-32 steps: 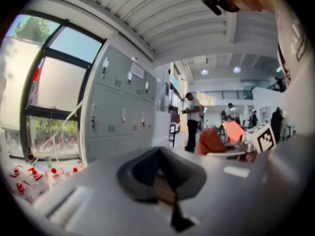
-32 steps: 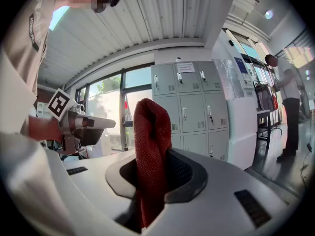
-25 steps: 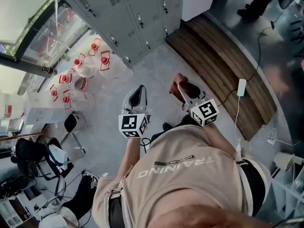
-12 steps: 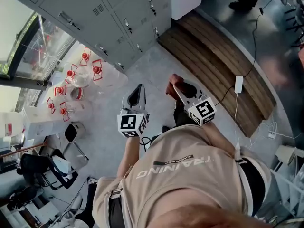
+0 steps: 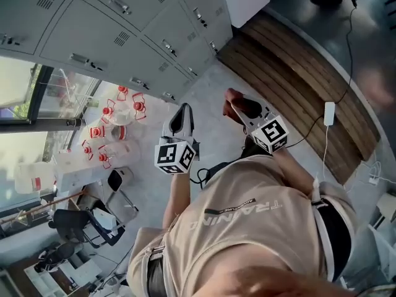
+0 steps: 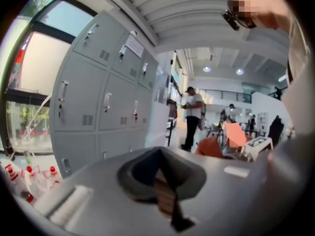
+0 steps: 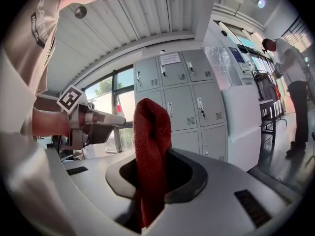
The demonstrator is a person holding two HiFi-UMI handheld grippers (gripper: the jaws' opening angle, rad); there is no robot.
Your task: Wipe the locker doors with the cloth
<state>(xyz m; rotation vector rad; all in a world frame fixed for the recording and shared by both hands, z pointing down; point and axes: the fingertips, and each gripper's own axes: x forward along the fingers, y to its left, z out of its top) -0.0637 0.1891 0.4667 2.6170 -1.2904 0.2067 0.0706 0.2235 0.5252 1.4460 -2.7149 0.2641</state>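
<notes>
- Grey lockers are seen along the upper left of the head view, with a pale speckled floor in front of them and a wooden bench running off to the right.
- Clear bottles with red caps are gathered on the floor by the window, just beside the end of the locker row.
- The left gripper is held up over the floor with its tip turned toward the lockers. Its jaws are seen pressed together with nothing between them.
- From the left gripper view, the left gripper is pointed past the locker doors. A standing person is seen farther down the room.
- The right gripper is raised beside the left one, nearer the bench, and is clamped on a red cloth.
- In the right gripper view the cloth is pinched in the right gripper and stands up out of it as a folded ridge.
- The cloth is kept apart from the lockers, which are seen behind it; no door is touched.
- The left gripper is seen from the side at the left of that view, level with the top of the cloth.
</notes>
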